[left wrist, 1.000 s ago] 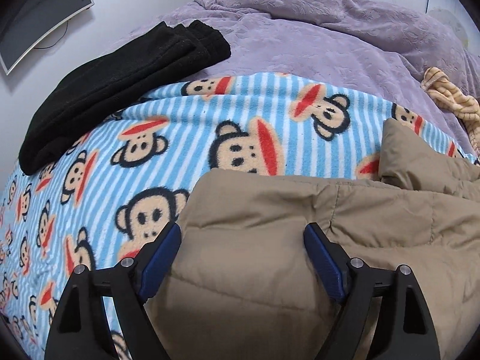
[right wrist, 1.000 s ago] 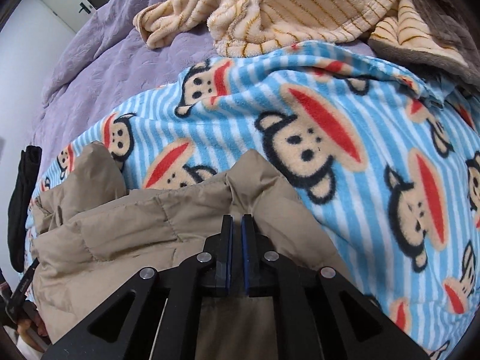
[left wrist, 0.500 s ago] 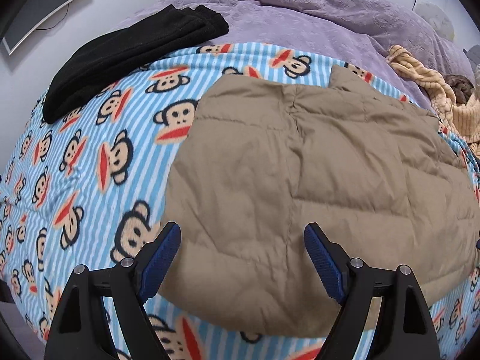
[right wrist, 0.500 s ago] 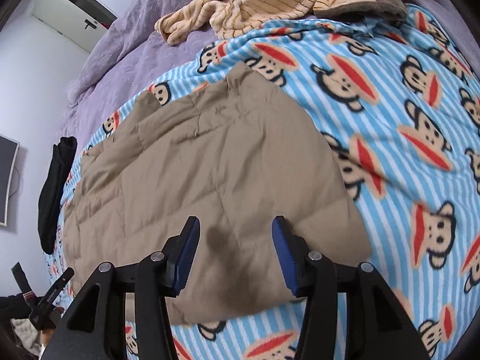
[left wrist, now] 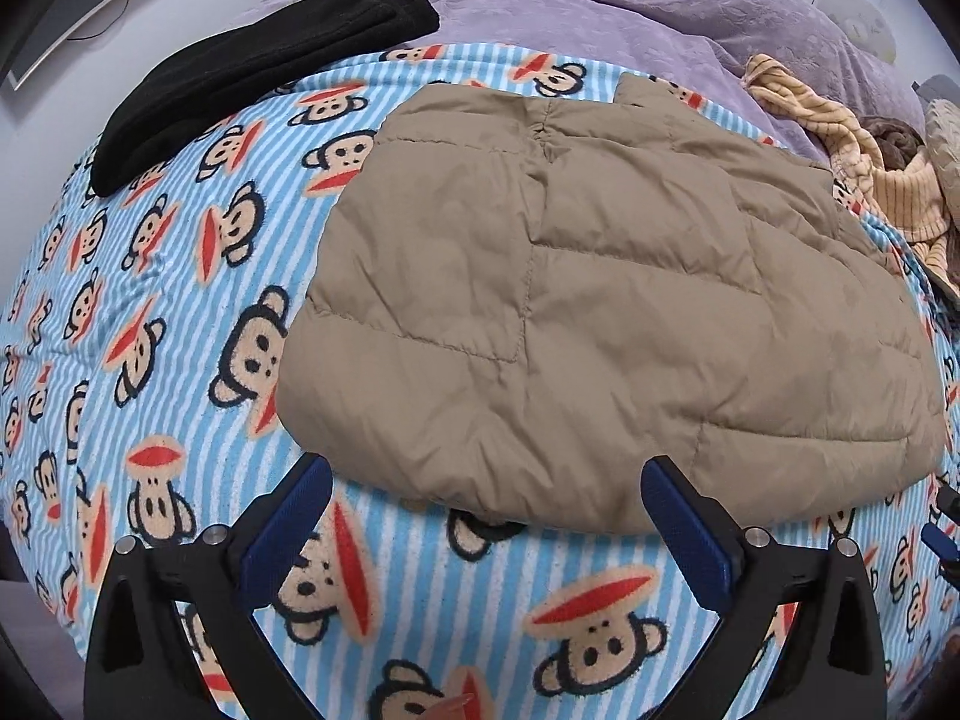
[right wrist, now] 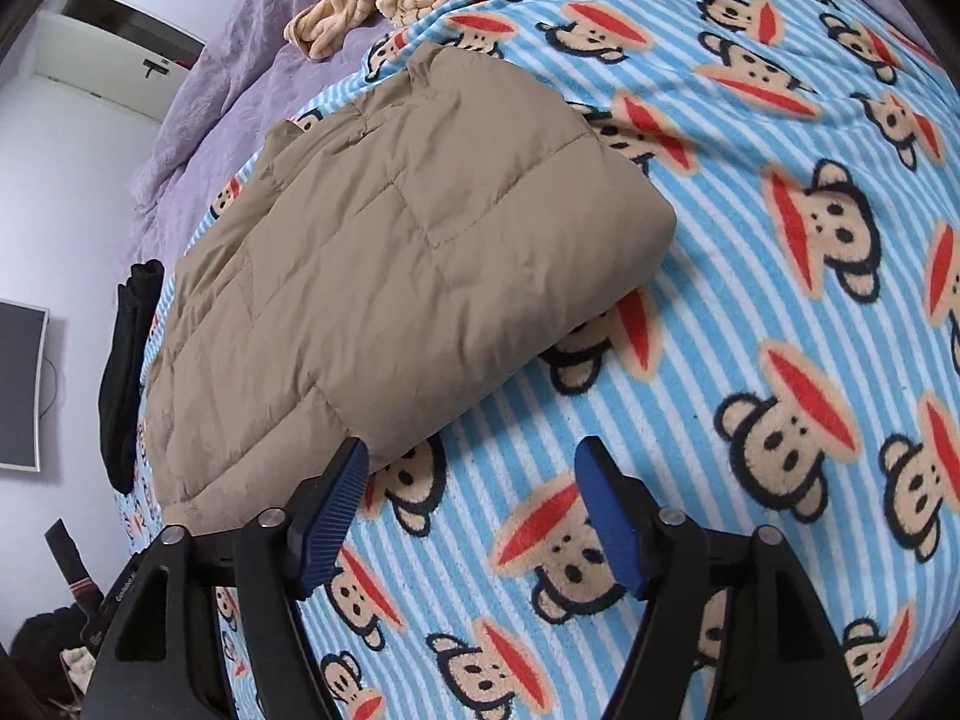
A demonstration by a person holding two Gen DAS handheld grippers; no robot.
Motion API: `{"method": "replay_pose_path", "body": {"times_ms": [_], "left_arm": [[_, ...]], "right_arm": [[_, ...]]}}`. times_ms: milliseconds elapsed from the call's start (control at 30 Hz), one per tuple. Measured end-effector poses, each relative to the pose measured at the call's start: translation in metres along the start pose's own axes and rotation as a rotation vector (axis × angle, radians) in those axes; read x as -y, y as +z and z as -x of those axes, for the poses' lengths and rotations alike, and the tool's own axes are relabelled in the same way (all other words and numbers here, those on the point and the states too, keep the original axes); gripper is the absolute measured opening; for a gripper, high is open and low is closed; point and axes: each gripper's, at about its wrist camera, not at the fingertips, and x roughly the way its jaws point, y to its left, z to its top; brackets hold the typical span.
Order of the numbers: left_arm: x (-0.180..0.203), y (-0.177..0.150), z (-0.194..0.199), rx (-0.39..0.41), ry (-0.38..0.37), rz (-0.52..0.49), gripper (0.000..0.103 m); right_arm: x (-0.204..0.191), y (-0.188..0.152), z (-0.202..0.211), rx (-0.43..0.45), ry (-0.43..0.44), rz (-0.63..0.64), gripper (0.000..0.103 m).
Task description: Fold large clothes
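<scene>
A folded tan quilted jacket [left wrist: 600,312] lies flat on the monkey-print blanket [left wrist: 150,312]. Just short of its near edge, the left gripper [left wrist: 486,516] and right gripper [right wrist: 474,498] hover spread wide, empty.

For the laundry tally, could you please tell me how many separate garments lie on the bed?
3: tan quilted jacket centre, black garment far left, striped yellow garment far right; more may be hidden.

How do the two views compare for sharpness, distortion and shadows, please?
Left wrist: sharp, strong fisheye bulge, soft even light, faint shadow under the jacket near edge. Right wrist: also bulged, blanket slightly blurred toward the upper right, darker shadow beneath the jacket's right edge.
</scene>
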Motion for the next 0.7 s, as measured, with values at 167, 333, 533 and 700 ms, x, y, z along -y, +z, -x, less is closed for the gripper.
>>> {"method": "replay_pose_path", "body": {"times_ms": [167,333,533,700], "left_arm": [[0.0,-0.006,0.003,-0.007,-0.009,0.01,0.103],[-0.002,-0.013,-0.001,-0.03,-0.012,0.017,0.103],[-0.011,-0.017,-0.002,-0.043,-0.023,0.05,0.103],[-0.022,-0.016,-0.011,-0.043,0.013,0.071,0.103]], "right_arm": [[0.005,-0.008,0.0,-0.012,0.043,-0.03,0.083],[0.012,-0.013,-0.007,-0.039,0.078,-0.077,0.086],[0.014,-0.016,-0.016,-0.063,0.114,-0.116,0.103],[0.01,-0.011,-0.027,-0.075,0.134,-0.13,0.103]]}}
